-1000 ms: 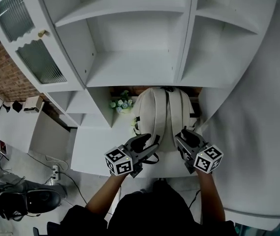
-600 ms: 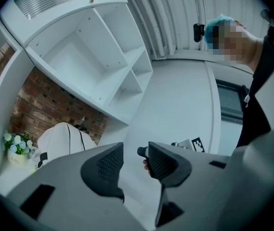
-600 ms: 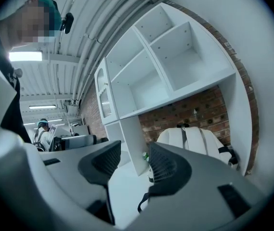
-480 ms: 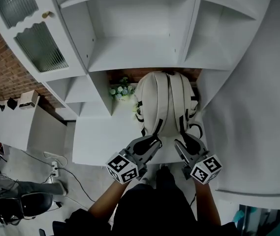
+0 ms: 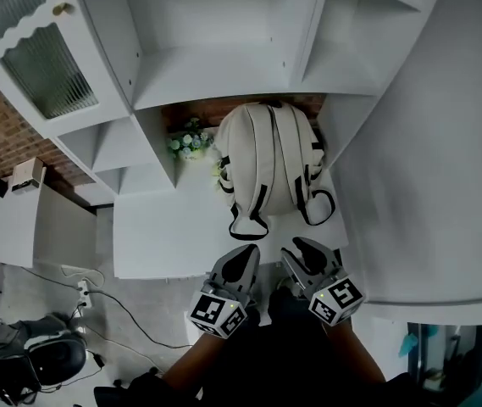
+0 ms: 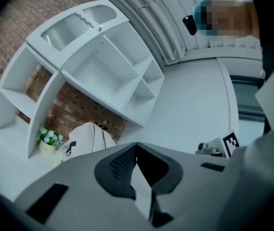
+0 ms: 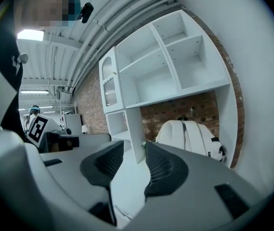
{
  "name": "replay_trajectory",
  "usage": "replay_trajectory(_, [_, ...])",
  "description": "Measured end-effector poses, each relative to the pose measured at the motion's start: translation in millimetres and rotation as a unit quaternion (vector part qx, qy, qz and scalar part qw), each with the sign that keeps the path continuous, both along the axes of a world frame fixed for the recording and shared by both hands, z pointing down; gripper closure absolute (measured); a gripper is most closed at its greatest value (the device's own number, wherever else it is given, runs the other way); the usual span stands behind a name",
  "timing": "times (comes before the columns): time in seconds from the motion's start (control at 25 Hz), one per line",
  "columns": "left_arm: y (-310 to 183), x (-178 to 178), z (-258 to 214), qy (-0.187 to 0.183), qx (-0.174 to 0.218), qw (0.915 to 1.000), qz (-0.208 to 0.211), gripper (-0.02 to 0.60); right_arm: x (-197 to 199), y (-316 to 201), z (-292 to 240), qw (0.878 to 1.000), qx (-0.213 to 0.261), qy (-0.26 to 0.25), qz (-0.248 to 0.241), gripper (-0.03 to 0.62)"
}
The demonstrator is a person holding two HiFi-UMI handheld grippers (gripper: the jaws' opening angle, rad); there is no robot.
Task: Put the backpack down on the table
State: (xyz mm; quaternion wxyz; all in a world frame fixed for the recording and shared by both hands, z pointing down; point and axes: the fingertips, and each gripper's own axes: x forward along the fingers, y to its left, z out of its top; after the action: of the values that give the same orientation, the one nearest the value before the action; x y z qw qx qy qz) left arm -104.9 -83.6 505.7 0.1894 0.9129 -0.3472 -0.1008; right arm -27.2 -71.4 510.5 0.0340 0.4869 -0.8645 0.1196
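Observation:
A cream backpack (image 5: 266,159) with black trim stands upright on the white table (image 5: 160,240), its back and straps toward me, leaning on the brick back wall. It also shows in the left gripper view (image 6: 86,137) and the right gripper view (image 7: 189,136). Both grippers hang clear of it, near the table's front edge. My left gripper (image 5: 245,257) is shut with nothing in it. My right gripper (image 5: 301,251) has its jaws closing, with a gap still between them and nothing in that gap.
White shelving (image 5: 215,32) rises above the table. A cabinet with ribbed glass doors (image 5: 29,58) stands at the left. A small pot of flowers (image 5: 185,142) sits left of the backpack. A white wall (image 5: 427,168) closes the right side. Cables and a socket strip (image 5: 84,291) lie on the floor.
Both grippers drew back from the backpack's straps toward the table's front edge. The left jaws went from open to shut, and the right jaws have narrowed. The backpack stays standing on the table.

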Motion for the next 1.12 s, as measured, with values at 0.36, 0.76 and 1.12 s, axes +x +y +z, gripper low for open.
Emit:
replay_trajectory(0.36, [29,-12,-2,-0.097,0.035,0.9885,-0.111,0.563,-33,33,-1,0.999,0.03,0.009,0.023,0.572])
replay_trajectory(0.76, [65,23,-10,-0.138,0.082,0.9781,-0.133,0.563,0,57,2,0.995,0.029,0.047,0.079,0.576])
replay_trajectory(1.12, [66,25,-21,-0.123,0.095,0.9783,-0.137,0.563,-18,62,4,0.997,0.032,0.037,0.061,0.576])
